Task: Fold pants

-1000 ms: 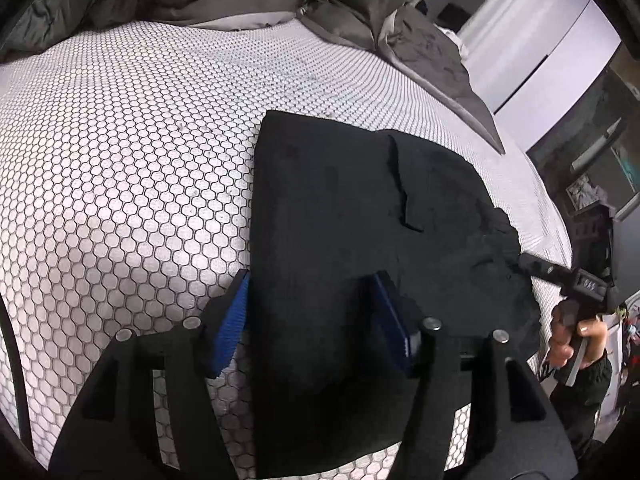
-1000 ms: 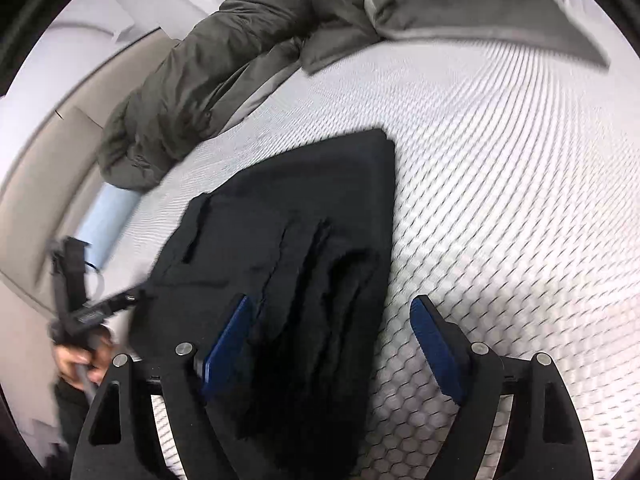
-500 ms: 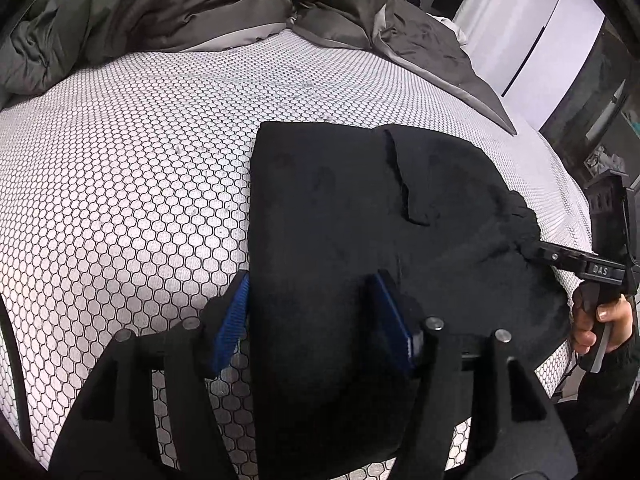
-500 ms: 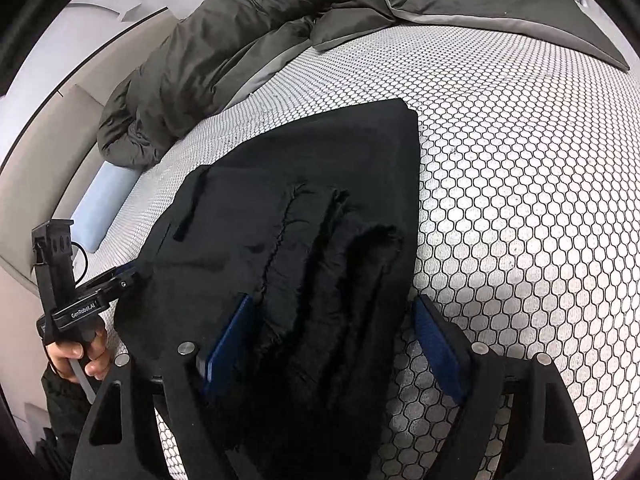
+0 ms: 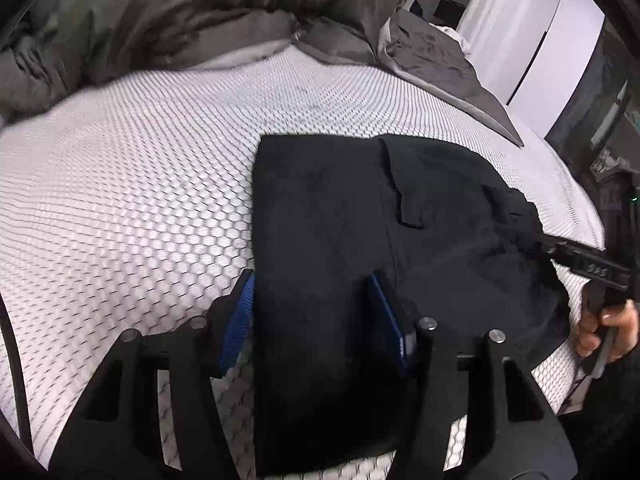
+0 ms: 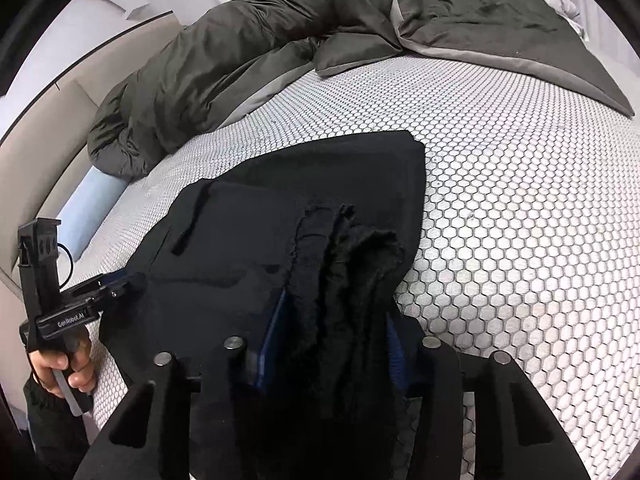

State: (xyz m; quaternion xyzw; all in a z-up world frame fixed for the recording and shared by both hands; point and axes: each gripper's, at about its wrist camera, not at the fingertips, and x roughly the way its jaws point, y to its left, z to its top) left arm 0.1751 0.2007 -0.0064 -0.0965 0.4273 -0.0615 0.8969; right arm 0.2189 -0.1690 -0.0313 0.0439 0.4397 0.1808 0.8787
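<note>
I am squeezing my right claw (image 6: pixel 334 344) shut on the pants' (image 6: pixel 280 216) frayed ends; my left claw (image 5: pixel 316 316) is gripping the near edge, ready for folding

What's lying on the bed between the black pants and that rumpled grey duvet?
Nothing: in both wrist views only bare honeycomb-patterned mattress separates the pants from the duvet.

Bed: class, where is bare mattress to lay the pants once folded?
Bare mattress lies between the pants and the duvet, also beyond the pants' far side. The near edge is crowded by both grippers.
</note>
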